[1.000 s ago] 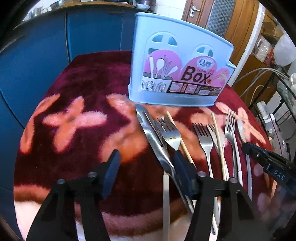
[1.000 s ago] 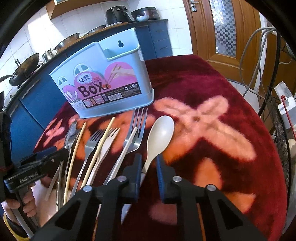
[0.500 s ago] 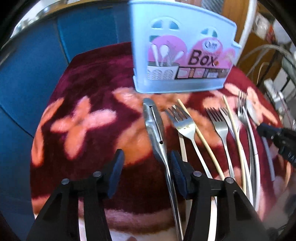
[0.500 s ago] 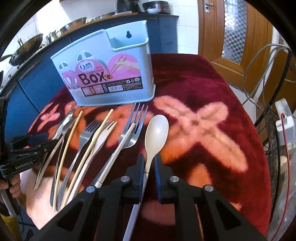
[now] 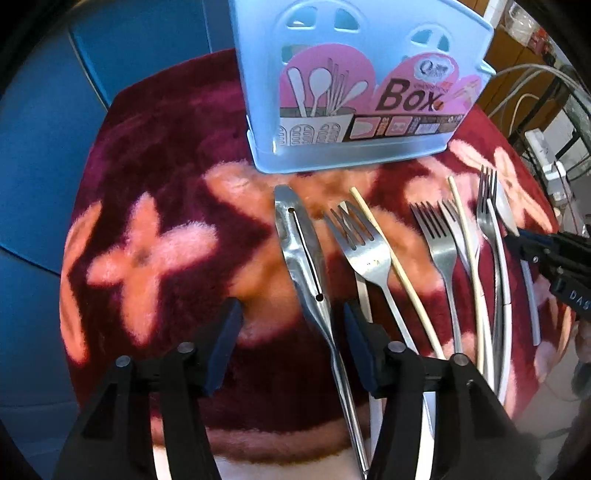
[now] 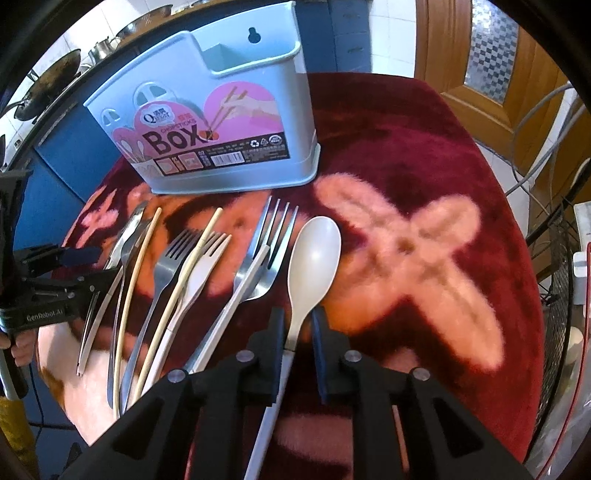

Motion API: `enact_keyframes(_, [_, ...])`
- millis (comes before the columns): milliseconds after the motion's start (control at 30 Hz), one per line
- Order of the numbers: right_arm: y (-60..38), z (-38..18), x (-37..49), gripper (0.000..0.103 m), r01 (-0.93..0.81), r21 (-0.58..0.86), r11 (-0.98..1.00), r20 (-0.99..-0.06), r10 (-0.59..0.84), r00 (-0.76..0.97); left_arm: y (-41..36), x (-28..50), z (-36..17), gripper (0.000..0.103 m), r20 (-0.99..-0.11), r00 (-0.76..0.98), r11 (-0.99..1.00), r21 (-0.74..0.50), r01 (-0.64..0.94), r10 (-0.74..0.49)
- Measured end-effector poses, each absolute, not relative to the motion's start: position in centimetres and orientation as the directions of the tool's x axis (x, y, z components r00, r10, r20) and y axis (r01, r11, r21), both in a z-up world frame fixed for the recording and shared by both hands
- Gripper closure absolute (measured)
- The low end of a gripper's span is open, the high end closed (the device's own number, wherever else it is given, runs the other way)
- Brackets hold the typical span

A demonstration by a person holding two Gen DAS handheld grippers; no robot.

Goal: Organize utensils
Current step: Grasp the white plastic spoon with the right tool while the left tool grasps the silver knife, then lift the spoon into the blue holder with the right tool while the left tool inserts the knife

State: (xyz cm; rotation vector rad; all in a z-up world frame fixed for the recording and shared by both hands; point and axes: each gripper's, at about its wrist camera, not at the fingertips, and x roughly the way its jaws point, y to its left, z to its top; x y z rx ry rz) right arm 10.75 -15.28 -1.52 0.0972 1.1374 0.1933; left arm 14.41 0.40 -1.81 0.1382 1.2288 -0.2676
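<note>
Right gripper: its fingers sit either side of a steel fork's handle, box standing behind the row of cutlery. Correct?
Not quite. The right gripper straddles the handle of the beige spoon, not a steel fork, as the right wrist view shows. Its jaws are opening. The box does stand behind the row.

Pretty clearly someone's home kitchen I'm standing in. Woks and pots (image 6: pixel 48 88) are sitting along a counter with blue cabinets (image 6: pixel 66 162) under white wall tiles (image 6: pixel 122 14), and a wooden door (image 6: pixel 491 62) with patterned glass is showing behind. The worktop is wearing a fuzzy maroon flowered cover (image 6: pixel 424 155), with a plastic chopsticks box (image 6: pixel 221 122) and loose forks (image 5: pixel 364 251) lying on it.
</note>
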Motion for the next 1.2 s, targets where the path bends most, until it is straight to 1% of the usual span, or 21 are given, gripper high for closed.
enact_keyframes(33, [-15.3, -1.5, 10.8, 0.089, -0.105, 0.176, 0.979, -0.891, 0.204, 0.405, 0.5, 14.5, -1.6, 0.056, -0.939, 0.314, 0.96, -0.049, 0.276, -0.138])
enact_keyframes(100, [-15.5, -1.3, 10.7, 0.092, -0.102, 0.182, 0.978, -0.888, 0.208, 0.41, 0.8, 14.6, -1.4, 0.072, -0.931, 0.326, 0.959, -0.076, 0.271, -0.166])
enact_keyframes(133, [-15.5, -1.3, 10.6, 0.094, -0.099, 0.187, 0.977, -0.886, 0.211, 0.413, 0.9, 14.7, -1.2, 0.076, -0.926, 0.328, 0.959, -0.096, 0.267, -0.184])
enact_keyframes(167, [-15.7, -1.2, 10.4, 0.094, -0.097, 0.194, 0.976, -0.882, 0.217, 0.418, 0.9, 14.9, -1.2, 0.081, -0.923, 0.329, 0.958, -0.111, 0.264, -0.197])
enact_keyframes(367, [-16.3, -0.5, 9.2, 0.094, -0.086, 0.242, 0.966, -0.848, 0.254, 0.466, 1.5, 14.3, -1.0, 0.085, -0.9, 0.355, 0.955, -0.174, 0.238, -0.253])
enact_keyframes(533, [-16.4, 1.6, 7.7, 0.094, -0.097, 0.296, 0.95, -0.772, 0.298, 0.562, 2.2, 12.4, 0.2, 0.086, -0.851, 0.411, 0.941, -0.25, 0.228, -0.326])
enact_keyframes(700, [-16.5, 3.7, 6.1, 0.094, -0.12, 0.335, 0.935, -0.666, 0.325, 0.672, 3.1, 10.3, 2.3, 0.086, -0.761, 0.52, 0.921, -0.302, 0.247, -0.389])
enact_keyframes(900, [-16.4, 6.0, 5.4, 0.094, -0.132, 0.32, 0.938, -0.563, 0.3, 0.77, 3.7, 8.5, 5.4, 0.086, -0.639, 0.652, 0.913, -0.311, 0.265, -0.407])
enact_keyframes(1200, [-16.6, 8.9, 6.7, 0.094, -0.134, 0.298, 0.945, -0.483, 0.27, 0.833, 4.0, 8.4, 10.1, 0.086, -0.488, 0.782, 0.92, -0.269, 0.287, -0.387])
